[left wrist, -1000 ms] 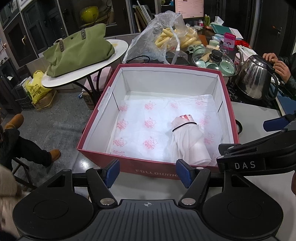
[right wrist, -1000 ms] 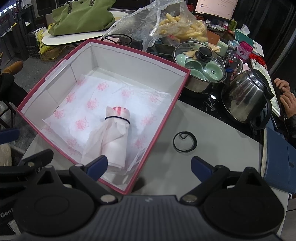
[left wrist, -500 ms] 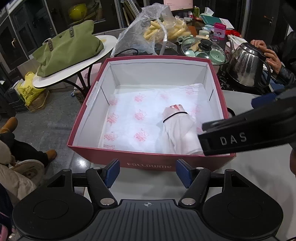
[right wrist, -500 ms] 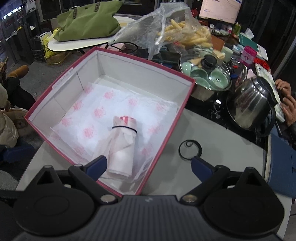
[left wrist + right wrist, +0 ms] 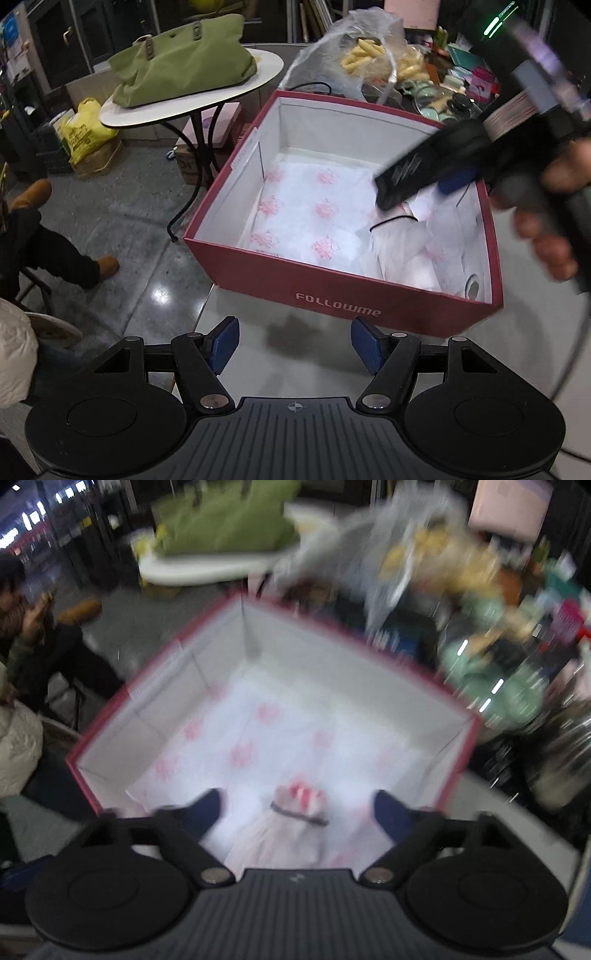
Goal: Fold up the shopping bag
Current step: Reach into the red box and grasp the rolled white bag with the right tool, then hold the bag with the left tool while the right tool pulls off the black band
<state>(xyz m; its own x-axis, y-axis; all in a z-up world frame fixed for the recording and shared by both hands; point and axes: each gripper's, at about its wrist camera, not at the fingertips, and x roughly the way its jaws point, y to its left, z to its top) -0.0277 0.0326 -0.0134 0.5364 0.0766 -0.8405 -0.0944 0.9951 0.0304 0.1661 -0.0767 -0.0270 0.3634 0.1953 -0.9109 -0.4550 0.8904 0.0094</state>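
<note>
A red box (image 5: 332,295) holds flat white bags with pink prints (image 5: 306,218) and one rolled white shopping bag (image 5: 402,254) bound by a black band (image 5: 391,221). My left gripper (image 5: 295,347) is open and empty over the pale table (image 5: 280,321), just in front of the box. A hand (image 5: 546,210) holds my right gripper over the box's right side. In the blurred right wrist view my right gripper (image 5: 299,808) hangs over the rolled bag (image 5: 291,834). Its jaws are closing with the roll's banded end between them, and the pads stand apart from it.
A green bag (image 5: 184,66) lies on a round white side table (image 5: 192,107) at the back left. A clear bag of yellow snacks (image 5: 369,55) and a lidded pot (image 5: 454,107) crowd behind the box. A seated person's legs (image 5: 55,251) are at left, beyond the table edge.
My right gripper swung left from beside the box to above the rolled bag, and its jaws narrowed. My left gripper drew back, so the box sits farther right in its view.
</note>
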